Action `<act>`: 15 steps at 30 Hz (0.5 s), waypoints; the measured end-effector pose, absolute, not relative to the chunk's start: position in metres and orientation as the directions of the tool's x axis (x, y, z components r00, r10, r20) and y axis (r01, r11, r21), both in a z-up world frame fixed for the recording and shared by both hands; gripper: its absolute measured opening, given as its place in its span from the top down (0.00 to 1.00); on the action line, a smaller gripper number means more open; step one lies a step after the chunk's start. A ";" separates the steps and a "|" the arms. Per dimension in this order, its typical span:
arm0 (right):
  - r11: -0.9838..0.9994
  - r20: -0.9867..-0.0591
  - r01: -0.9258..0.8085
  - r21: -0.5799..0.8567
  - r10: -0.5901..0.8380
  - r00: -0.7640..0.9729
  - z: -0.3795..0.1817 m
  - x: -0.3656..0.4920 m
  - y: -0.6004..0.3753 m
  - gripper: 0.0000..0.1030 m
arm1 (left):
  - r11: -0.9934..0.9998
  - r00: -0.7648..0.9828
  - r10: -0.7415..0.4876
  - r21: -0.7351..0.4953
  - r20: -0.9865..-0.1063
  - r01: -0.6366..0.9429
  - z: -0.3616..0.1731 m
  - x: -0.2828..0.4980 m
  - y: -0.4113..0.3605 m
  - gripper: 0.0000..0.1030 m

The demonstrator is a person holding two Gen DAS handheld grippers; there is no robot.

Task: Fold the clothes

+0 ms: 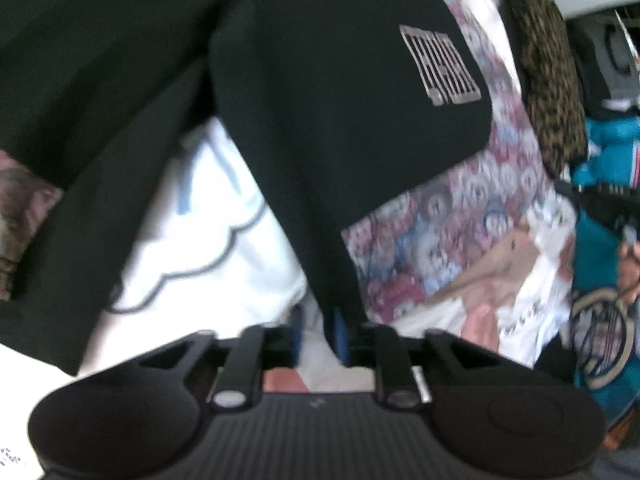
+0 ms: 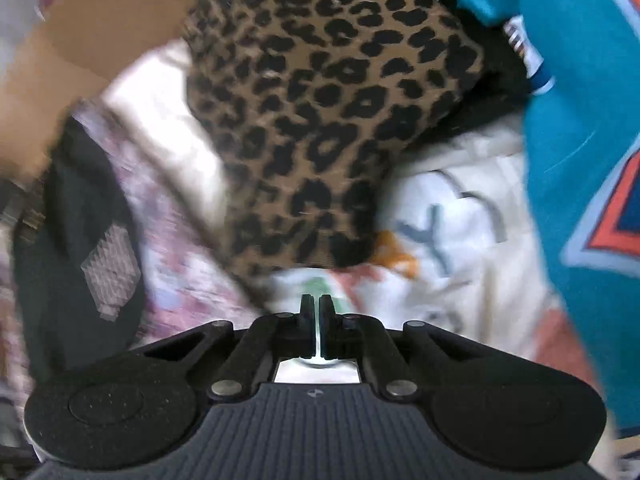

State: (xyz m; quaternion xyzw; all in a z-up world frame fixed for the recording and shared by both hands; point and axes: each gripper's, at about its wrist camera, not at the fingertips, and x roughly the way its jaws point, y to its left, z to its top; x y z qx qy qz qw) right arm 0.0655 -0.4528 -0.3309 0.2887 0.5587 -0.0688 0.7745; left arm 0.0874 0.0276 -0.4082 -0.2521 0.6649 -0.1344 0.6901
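Reading the risks — label by label:

Left gripper (image 1: 318,332): its jaws are standing apart, nothing pinched; the hem of the black garment (image 1: 280,120) is hanging just in front of the gap, seemingly free of the pads.

Right gripper (image 2: 319,312): its fingers are pressing together with only a bright slit showing, and no cloth is visible between them; it is hovering over the white printed garment (image 2: 460,220).

Where the clothes are lying: the black garment, bearing a grey logo (image 1: 440,64), is spreading across the upper left wrist view over a white piece with a scalloped outline (image 1: 200,240); the leopard-print garment (image 2: 320,100) and teal jersey (image 2: 580,120) are piling up beside it.

What could go wrong: the black garment is likely slumping and losing its fold now that nothing is gripping it; a blind regrasp could be catching the white piece underneath too.

Second risk: the closed right fingers could be dragging the leopard-print heap onto the fold.

Edges: the black hem is running diagonally toward the left jaws.

Open room: little; the floral bedspread (image 1: 440,220) is showing only a narrow bare patch.
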 end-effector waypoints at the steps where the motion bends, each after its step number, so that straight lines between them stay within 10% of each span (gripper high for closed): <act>1: 0.819 -0.896 0.422 0.390 0.230 0.381 -0.333 0.065 -0.451 0.94 | 0.834 0.095 -0.519 -0.528 -0.849 -0.161 -0.408 0.090 0.029 0.56; 7: 0.842 -0.870 0.332 0.425 0.277 0.409 -0.347 0.077 -0.434 0.59 | 0.818 0.111 -0.534 -0.546 -0.838 -0.183 -0.414 0.101 0.025 0.36; 10: 0.870 -0.879 0.291 0.397 0.270 0.392 -0.359 0.086 -0.424 0.57 | 0.812 0.116 -0.542 -0.555 -0.832 -0.184 -0.419 0.101 0.021 0.33; 15: 0.881 -0.867 0.252 0.401 0.276 0.415 -0.366 0.094 -0.420 0.56 | 0.801 0.109 -0.557 -0.567 -0.823 -0.191 -0.421 0.097 0.018 0.68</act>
